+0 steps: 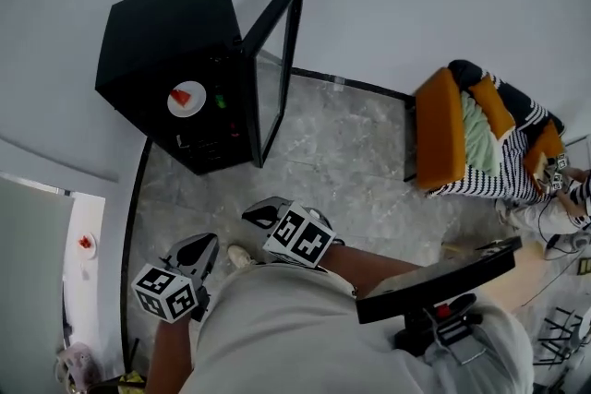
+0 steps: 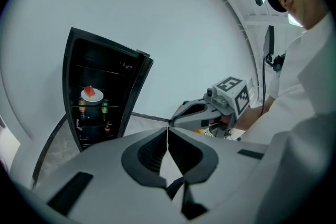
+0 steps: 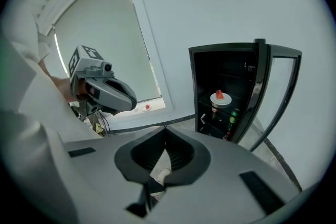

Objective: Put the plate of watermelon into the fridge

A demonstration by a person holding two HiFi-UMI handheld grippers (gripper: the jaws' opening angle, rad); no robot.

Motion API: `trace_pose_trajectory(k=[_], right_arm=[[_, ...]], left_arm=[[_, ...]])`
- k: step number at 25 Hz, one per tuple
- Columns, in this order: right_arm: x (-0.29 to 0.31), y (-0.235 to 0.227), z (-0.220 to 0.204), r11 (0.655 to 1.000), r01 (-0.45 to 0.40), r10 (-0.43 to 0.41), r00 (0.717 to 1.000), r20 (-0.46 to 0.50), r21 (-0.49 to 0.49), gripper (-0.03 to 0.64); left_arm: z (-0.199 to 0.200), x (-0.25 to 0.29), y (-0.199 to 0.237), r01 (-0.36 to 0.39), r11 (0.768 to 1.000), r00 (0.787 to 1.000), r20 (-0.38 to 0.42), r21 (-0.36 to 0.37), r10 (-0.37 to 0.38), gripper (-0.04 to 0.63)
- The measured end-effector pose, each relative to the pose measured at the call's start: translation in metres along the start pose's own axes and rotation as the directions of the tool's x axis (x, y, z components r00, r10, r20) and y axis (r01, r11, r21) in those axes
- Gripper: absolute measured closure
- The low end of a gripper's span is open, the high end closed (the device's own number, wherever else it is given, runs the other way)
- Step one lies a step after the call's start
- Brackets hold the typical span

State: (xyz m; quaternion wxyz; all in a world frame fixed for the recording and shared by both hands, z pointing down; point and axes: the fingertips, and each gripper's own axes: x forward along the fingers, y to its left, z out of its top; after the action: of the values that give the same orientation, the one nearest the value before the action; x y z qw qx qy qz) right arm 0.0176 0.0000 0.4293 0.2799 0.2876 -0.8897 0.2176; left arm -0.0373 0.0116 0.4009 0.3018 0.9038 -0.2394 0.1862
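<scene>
Head view: fridge [image 1: 166, 23] open, plate [image 1: 192, 106] with watermelon [image 1: 181, 95] inside, above bottles [image 2: 105, 108]; left gripper [image 2: 168, 129], right gripper [image 3: 165, 128] closed, empty.

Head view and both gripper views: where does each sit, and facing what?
Head view: on the person's head, facing steeply down at the floor and open fridge; shows left claw, right claw, torso.
Left gripper view: on the left claw, facing along its shut jaws toward the fridge; shows the right claw, the person's torso.
Right gripper view: on the right claw, facing the fridge past shut jaws; shows the left claw, a sleeve.
Shared: all show the plate of watermelon inside the fridge.
</scene>
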Motion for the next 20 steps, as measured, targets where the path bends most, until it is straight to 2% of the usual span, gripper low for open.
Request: trace_pose_trajectory(k=[7,11,20], right_arm=[[-0.036,0.001,-0.020,0.997,-0.036,0.037,0.999,0.014,-0.065,0.601],[-0.046,0.000,-0.027,0.997,-0.046,0.048,0.999,0.026,-0.058,0.601],[-0.057,0.010,-0.042,0.996,-0.073,0.075,0.996,0.047,-0.047,0.601]], left_arm=[[-0.009,0.031,-0.046,-0.014,1.000,1.000,-0.012,-0.001,0.014,0.581],[-0.019,0.036,-0.057,-0.026,1.000,0.999,-0.046,-0.005,0.025,0.581],[-0.024,0.042,-0.076,-0.040,0.999,0.997,-0.058,0.016,0.041,0.581]])
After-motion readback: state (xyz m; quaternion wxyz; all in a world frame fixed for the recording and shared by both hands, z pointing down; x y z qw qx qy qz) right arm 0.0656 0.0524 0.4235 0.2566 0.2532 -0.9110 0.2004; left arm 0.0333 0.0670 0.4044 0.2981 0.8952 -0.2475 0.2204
